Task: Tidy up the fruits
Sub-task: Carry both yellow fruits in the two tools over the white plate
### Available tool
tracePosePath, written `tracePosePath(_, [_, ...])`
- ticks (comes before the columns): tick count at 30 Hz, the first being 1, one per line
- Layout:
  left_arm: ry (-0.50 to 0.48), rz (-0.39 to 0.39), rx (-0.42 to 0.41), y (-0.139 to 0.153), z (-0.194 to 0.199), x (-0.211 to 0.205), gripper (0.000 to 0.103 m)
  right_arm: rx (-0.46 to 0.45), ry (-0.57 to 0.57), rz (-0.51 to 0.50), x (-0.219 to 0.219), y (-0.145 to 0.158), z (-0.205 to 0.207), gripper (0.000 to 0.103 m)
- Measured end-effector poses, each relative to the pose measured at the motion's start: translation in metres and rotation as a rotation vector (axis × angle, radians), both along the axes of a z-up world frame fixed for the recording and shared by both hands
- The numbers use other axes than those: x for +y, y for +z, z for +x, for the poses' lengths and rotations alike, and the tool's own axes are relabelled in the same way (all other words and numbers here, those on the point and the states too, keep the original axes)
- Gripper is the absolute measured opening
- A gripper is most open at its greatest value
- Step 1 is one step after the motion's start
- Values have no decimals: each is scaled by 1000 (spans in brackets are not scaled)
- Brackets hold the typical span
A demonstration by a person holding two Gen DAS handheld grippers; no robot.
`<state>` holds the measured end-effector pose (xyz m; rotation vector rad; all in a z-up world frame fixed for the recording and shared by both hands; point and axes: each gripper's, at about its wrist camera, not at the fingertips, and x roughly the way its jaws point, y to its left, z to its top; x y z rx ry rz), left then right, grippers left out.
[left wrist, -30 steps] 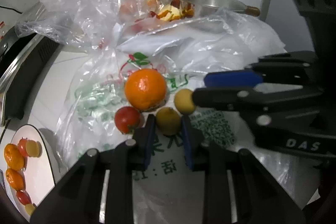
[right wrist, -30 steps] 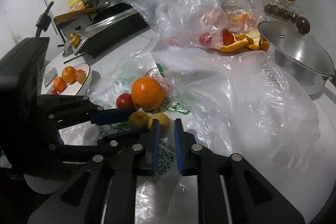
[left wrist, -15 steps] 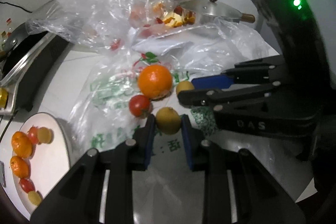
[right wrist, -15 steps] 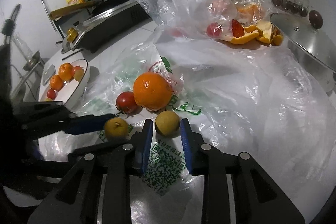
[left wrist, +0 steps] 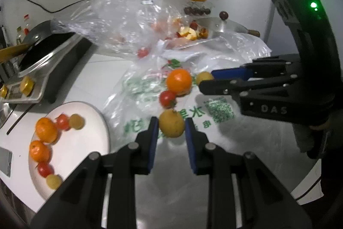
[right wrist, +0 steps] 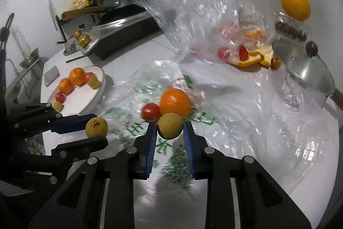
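Left claw (left wrist: 171, 129) around yellow fruit (left wrist: 171, 124)

- The left gripper (left wrist: 171, 128) was black with blue pads, and so was the right gripper (right wrist: 169, 128).
- Each held a dull yellow fruit (left wrist: 171, 125).
- The orange (left wrist: 179, 81) was bright orange; the tomato (left wrist: 167, 98) beside it was red.
- The plastic bag (left wrist: 137, 89) was clear with green print and a red mark.
- The plate (left wrist: 85, 143) was white, bearing orange, red and yellow fruit.
- The pot lid (right wrist: 300, 63) was silver with a dark knob.
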<state>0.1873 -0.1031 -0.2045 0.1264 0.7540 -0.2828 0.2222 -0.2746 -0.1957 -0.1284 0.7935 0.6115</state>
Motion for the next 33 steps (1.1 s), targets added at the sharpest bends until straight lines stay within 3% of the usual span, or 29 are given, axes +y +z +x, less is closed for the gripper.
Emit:
tracePosePath(17, [154,-16,-53,3,-37,98,26,-53,124,-8,96,23,-34,27])
tracePosePath(33, [199,12,-34,-16,-20,151,26,-17,198,-35,169,7,-22,27])
